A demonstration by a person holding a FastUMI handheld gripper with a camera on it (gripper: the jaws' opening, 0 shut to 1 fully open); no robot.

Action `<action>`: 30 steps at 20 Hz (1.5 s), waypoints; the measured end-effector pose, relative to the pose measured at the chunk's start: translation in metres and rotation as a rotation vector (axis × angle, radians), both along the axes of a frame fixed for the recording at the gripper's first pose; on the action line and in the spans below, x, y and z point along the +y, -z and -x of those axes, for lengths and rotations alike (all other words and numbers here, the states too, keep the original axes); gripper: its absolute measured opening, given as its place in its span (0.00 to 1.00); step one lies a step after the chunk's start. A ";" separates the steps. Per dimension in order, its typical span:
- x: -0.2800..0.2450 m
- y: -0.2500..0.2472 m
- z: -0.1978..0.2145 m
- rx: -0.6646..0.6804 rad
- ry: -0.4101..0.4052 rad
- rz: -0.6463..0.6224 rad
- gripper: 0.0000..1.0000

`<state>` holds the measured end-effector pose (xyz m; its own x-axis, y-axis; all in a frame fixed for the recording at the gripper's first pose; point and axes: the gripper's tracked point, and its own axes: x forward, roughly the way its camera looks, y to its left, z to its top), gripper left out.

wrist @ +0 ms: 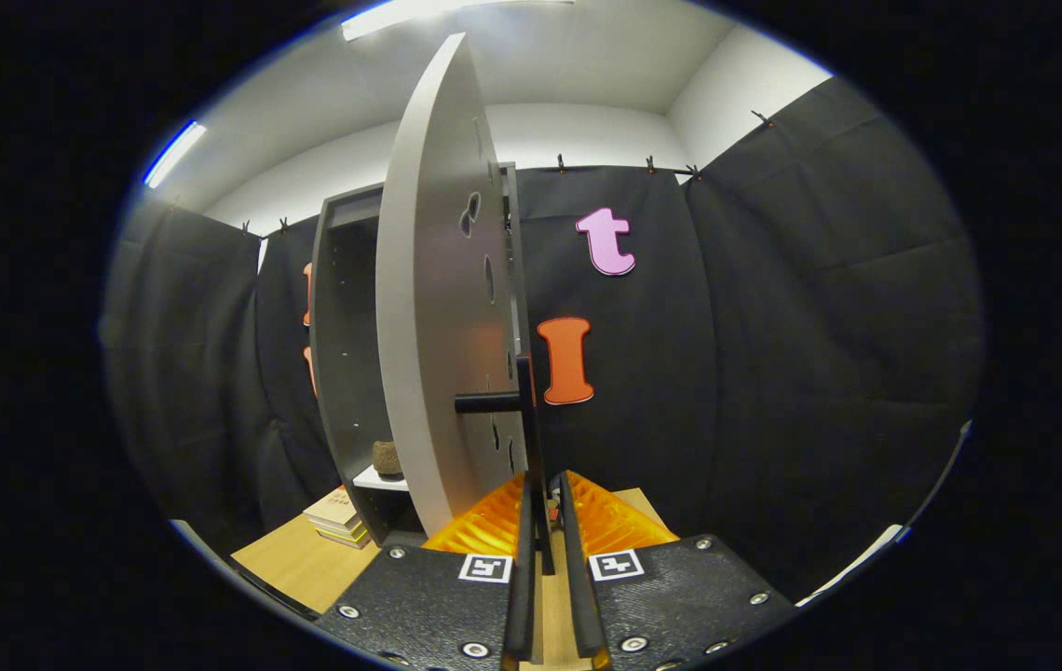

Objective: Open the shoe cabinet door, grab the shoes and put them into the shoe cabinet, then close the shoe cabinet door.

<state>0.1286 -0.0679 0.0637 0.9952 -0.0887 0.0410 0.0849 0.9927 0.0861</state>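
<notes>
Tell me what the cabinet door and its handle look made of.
Door: likely painted or laminated board, matte grey, flat with cut-out holes. Handle: a thin black bar, probably metal, with a matte finish. The gripper is nearly closed around its lower end.

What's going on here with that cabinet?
A hand-held gripper has its fingers nearly closed around the black bar handle of the shoe cabinet door, which stands swung open, edge-on. Beyond it the shoe cabinet shows a shoe on a shelf. A stack of books lies beside its base.

Stacked books (340, 517) lie on the wooden table (298, 559).
</notes>
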 end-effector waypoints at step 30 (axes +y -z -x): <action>0.132 0.084 0.063 0.073 -0.140 0.007 0.16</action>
